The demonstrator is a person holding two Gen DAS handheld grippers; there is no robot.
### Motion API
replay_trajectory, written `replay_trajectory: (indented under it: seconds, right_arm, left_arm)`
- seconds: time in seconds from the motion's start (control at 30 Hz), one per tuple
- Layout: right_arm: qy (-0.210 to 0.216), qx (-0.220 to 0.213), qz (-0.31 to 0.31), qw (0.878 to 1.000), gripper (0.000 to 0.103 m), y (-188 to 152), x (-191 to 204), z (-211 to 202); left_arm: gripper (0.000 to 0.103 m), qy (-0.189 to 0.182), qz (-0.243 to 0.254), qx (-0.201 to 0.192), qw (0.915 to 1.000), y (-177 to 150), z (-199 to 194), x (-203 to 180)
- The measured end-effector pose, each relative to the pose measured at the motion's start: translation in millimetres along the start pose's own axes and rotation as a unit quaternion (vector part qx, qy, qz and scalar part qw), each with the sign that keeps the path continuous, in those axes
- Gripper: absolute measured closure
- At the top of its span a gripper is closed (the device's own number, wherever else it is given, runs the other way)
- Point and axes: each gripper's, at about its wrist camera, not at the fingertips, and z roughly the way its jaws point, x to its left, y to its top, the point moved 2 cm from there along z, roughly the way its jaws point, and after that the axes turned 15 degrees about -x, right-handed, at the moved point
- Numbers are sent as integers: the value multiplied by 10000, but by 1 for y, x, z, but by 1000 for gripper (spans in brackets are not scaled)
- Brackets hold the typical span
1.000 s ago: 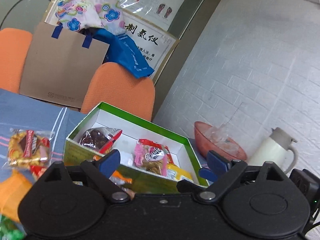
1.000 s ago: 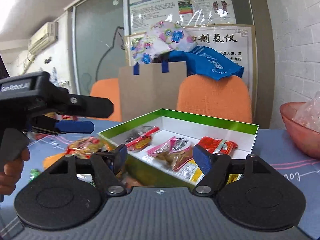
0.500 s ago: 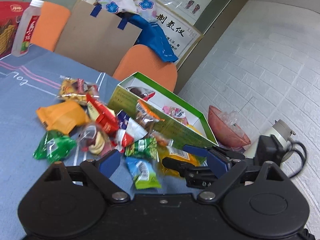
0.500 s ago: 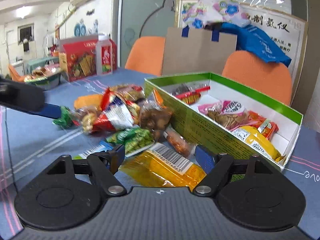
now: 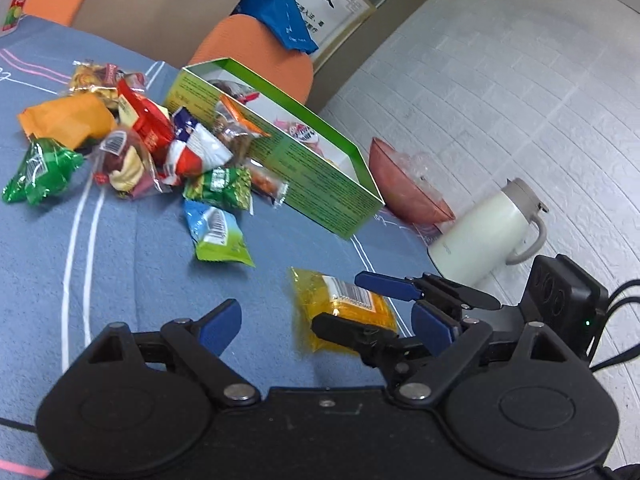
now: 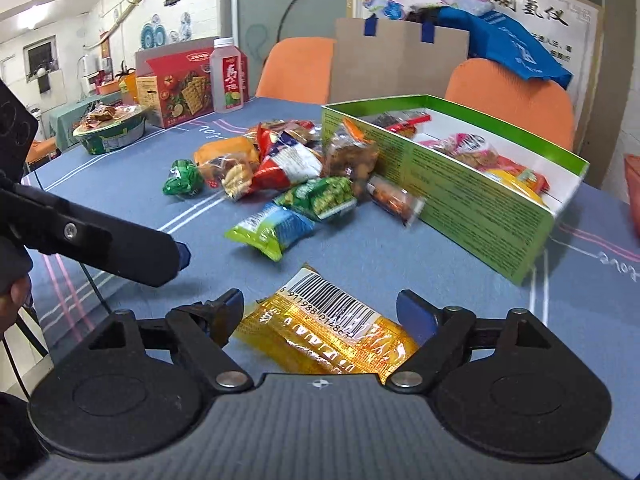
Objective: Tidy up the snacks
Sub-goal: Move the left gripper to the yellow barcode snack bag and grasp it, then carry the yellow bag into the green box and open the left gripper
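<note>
A yellow snack packet (image 6: pixel 324 328) with a barcode lies flat on the blue tablecloth, between the spread fingers of my right gripper (image 6: pixel 322 312), which is open and straddles it. In the left wrist view the same packet (image 5: pixel 344 308) sits between the right gripper's blue and black fingers (image 5: pixel 384 285). My left gripper (image 5: pixel 326 324) is open and holds nothing, just left of that packet. The green box (image 6: pixel 460 196) holds several snacks. A pile of loose snacks (image 6: pixel 280 168) lies against its near side.
A white thermos jug (image 5: pixel 488 232) and a red bowl (image 5: pixel 404 188) stand past the box by the brick wall. A red cracker box (image 6: pixel 176 80), a bottle (image 6: pixel 229 76) and a green bowl of snacks (image 6: pixel 110 130) sit at the far left. Orange chairs stand behind the table.
Both grippers pulled back from the box and came down toward the table. The right gripper now straddles the yellow packet, which lay further ahead of it before.
</note>
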Motion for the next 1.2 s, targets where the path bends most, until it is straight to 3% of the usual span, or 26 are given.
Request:
replay_trajectory:
  seconds: [0.17,0.27,0.4,0.53,0.67,0.8,1.03,1.07,1.1,1.13,1.2]
  right_arm:
    - [-111,-271,1079,9937,0,-2,-23,-25]
    - [-144,-459,1398,9890,0,-2,-33,-39]
    - [-65,-399,1471,9883,0,-10,-42,-45]
    - [-72,-192,1065,9941,0,-20,-27,-44]
    - [455,-73,1120,9926,0,-22,-8,-38]
    - [-152,13,694,9975,0,-17,-6,-33]
    - [-196,136,1035,9943,0,-20,-4,-22]
    - [-265,146,1052,9940,0,-20,-4,-19]
    - [-319,140,1074,9936,0,-20,-5,-17]
    - [-373,110,1083,9934,0,-21,-5,-15]
    - [-454,44,930,9946,5,-21,-3,-12]
  left_arm:
    - [0,-232,-146,106,9996,-3,0,-6]
    - [0,-406,-182,174,9989,-6,3,-11]
    - [5,-367,-333,400,9980,-14,18,-9]
    - [11,-256,-452,487,9975,-17,41,-7]
    - [13,-64,-255,479,9985,-14,57,-10]
    - [12,-68,-178,464,9987,-10,59,-13]
    - [15,-120,-78,725,9973,-11,70,-13]
    - [21,-140,-62,792,9967,-13,74,-12]
    - [55,-143,-26,849,9963,-15,77,-11]
    - [68,-112,28,873,9961,-17,80,-11]
    - [66,-55,-11,786,9969,-16,82,-10]
